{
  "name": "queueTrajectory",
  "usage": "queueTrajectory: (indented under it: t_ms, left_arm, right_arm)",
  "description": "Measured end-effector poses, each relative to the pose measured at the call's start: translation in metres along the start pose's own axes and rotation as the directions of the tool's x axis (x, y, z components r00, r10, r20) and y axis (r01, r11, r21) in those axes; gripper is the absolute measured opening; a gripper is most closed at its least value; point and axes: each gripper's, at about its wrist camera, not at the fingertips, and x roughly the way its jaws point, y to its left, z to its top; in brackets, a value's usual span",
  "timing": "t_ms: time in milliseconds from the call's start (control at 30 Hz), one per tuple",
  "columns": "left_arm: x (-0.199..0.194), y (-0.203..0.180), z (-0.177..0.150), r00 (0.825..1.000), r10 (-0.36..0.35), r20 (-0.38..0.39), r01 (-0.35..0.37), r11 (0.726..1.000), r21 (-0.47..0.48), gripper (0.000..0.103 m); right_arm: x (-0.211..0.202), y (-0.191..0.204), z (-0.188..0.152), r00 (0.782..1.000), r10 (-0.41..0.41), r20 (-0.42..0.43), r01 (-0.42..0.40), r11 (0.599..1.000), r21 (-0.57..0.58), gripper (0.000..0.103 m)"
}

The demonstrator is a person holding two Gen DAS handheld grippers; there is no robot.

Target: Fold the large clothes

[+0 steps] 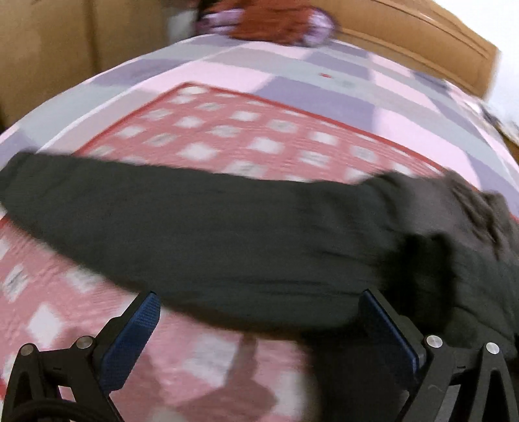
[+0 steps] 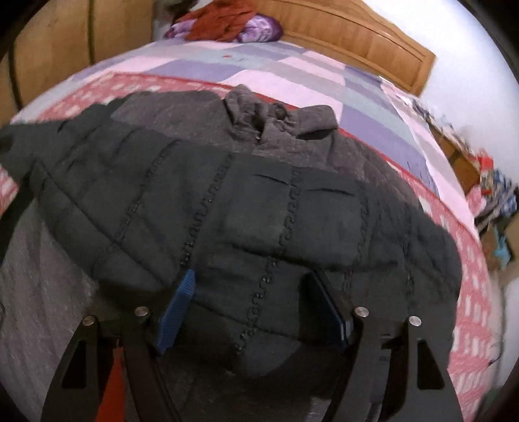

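Dark padded jacket [image 2: 253,207] lies front-up across the bed [image 2: 292,78], collar toward the headboard. Both tongs, left [image 1: 259,328] and right [image 2: 259,308], stand wide apart, gripping nothing. Risk: puffy fabric slips a shallow pinch, or the sleeve [image 1: 194,233] springs back unfolded. Only the right view shows collar and front; the left shows just the outstretched sleeve, blurred.

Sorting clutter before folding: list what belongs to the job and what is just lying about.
Job:
dark grey quilted padded jacket
pink checked quilt under it

Lying about:
crumpled rust-red garment
shiny purple bundle
colourful clutter beside the bed
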Motion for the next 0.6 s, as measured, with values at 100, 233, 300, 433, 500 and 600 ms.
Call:
queueTrajectory:
  t_ms: [100,233,300,433,500,600]
  left_arm:
    - [0.002,0.051,0.004,1.000,0.026,-0.008,-0.027,0.992,-0.126,0.102]
    - [0.009,0.120,0.009,0.999,0.042,-0.005,-0.042,0.949,-0.312,0.102]
    - [0.017,0.151,0.012,0.999,0.043,-0.009,-0.043,0.915,-0.400,0.102]
    - [0.035,0.204,0.023,0.998,0.062,-0.022,-0.065,0.861,-0.505,0.101]
    - [0.047,0.221,0.030,0.999,0.047,-0.025,-0.053,0.842,-0.537,0.101]
    - [0.065,0.235,0.042,0.999,0.029,-0.033,-0.043,0.824,-0.565,0.101]
  right_arm:
    - [0.001,0.000,-0.002,1.000,-0.006,0.005,0.006,1.000,-0.010,0.075]
    - [0.003,0.005,-0.003,0.999,-0.033,0.000,0.033,0.999,-0.025,0.075]
    - [0.002,0.007,0.000,0.999,-0.044,0.003,0.044,0.999,-0.025,0.075]
    - [0.003,0.009,0.000,0.998,-0.058,0.006,0.058,0.998,-0.023,0.075]
    - [0.004,0.010,0.000,0.998,-0.063,0.006,0.063,0.998,-0.021,0.075]
    - [0.004,0.010,0.000,0.997,-0.074,0.008,0.074,0.997,-0.017,0.075]
